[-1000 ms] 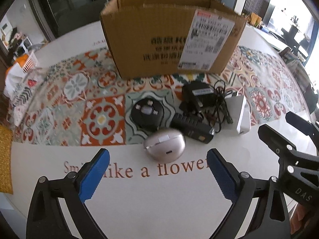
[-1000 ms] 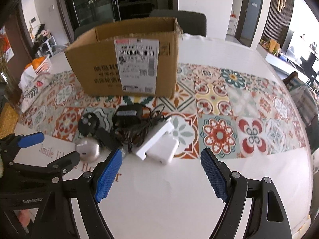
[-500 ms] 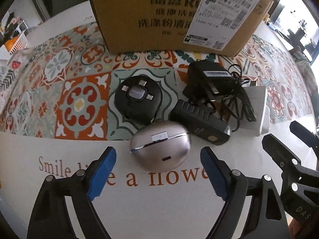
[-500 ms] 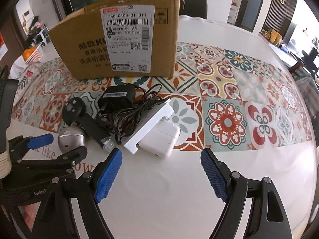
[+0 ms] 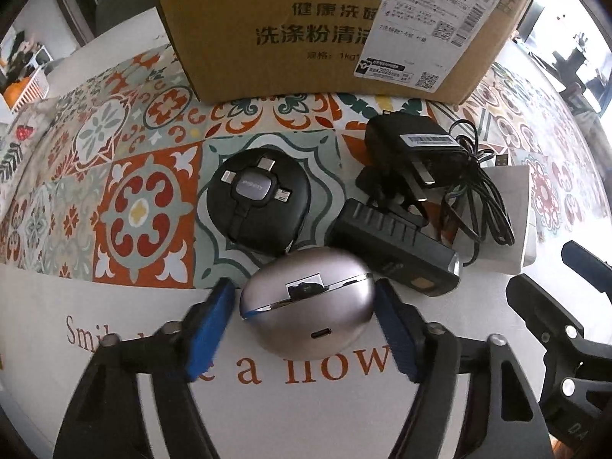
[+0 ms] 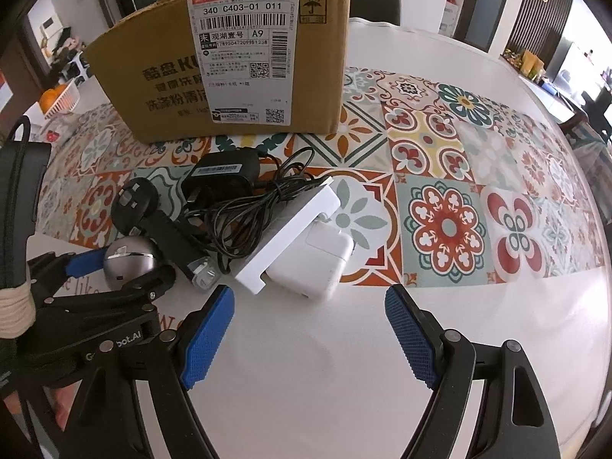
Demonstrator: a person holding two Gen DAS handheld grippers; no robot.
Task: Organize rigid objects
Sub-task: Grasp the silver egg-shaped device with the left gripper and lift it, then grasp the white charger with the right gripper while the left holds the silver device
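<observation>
A silver egg-shaped earbud case (image 5: 308, 302) lies on the white table between the blue pads of my left gripper (image 5: 304, 327); the jaws are closing round it with small gaps on both sides. It also shows in the right wrist view (image 6: 130, 262). Behind it lie a round black cable reel (image 5: 258, 201), a black ribbed block (image 5: 394, 252), a black plug adapter with cord (image 5: 413, 149) and white chargers (image 6: 306, 264). My right gripper (image 6: 310, 334) is open and empty, just in front of the white chargers.
An open cardboard box (image 5: 336, 26) with a shipping label stands behind the pile on a patterned tile mat (image 6: 447, 225). A basket of oranges (image 6: 57, 97) sits at the far left. The table edge curves away to the right.
My left gripper moved forward and narrowed round the silver case. My right gripper moved slightly closer to the white chargers and stayed open.
</observation>
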